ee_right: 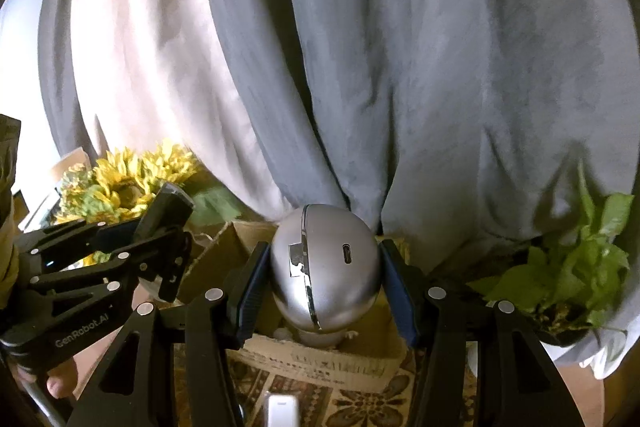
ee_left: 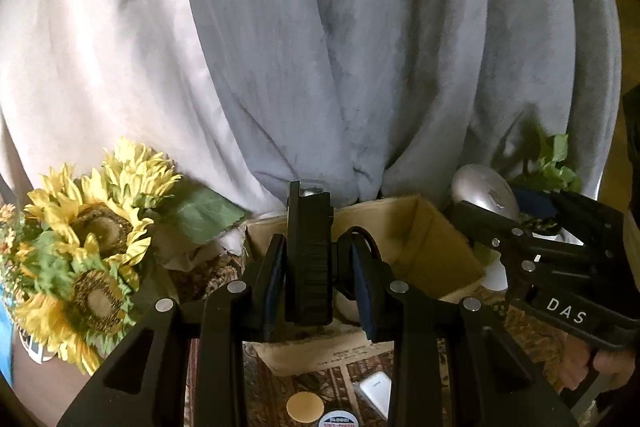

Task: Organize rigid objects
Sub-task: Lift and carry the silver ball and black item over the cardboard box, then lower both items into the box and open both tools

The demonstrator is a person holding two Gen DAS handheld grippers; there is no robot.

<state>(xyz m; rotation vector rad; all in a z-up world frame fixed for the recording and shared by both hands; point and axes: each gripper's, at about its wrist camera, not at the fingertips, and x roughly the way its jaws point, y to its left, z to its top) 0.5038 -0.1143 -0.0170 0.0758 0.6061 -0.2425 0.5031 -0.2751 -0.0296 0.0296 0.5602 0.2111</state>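
Silver egg-shaped gadget (ee_right: pixel 326 267) sits right between the right gripper (ee_right: pixel 326 279) pads, pinched on both sides, so that claw is clamped on it. You can see a charging port on its face and a chrome seam running down it. It's held up over an open cardboard box (ee_right: pixel 320 359), which sits on a patterned rug or cloth (ee_right: pixel 360 407).

Left gripper (ee_left: pixel 318 267) has a black blocky thing (ee_left: pixel 308 247) standing upright between its pads. The left pad looks pressed against it; on the right side there's a bit of a gap before the blue pad, so I honestly can't tell if it's a full pinch. It's also above the box (ee_left: pixel 432 239).

Stuff only the left camera shows: a tan round disc (ee_left: pixel 305 409), a round lid with a red and blue label (ee_left: pixel 339 421), and a white flat item (ee_left: pixel 376 391) on the rug. It also catches the egg (ee_left: pixel 486 193) from the side, off to the right.

The right camera gives a clear look at the leafy green plant (ee_right: pixel 576 267). Sunflowers (ee_left: pixel 92 239) are on the left in both views, gray curtains (ee_left: pixel 320 47) behind everything.
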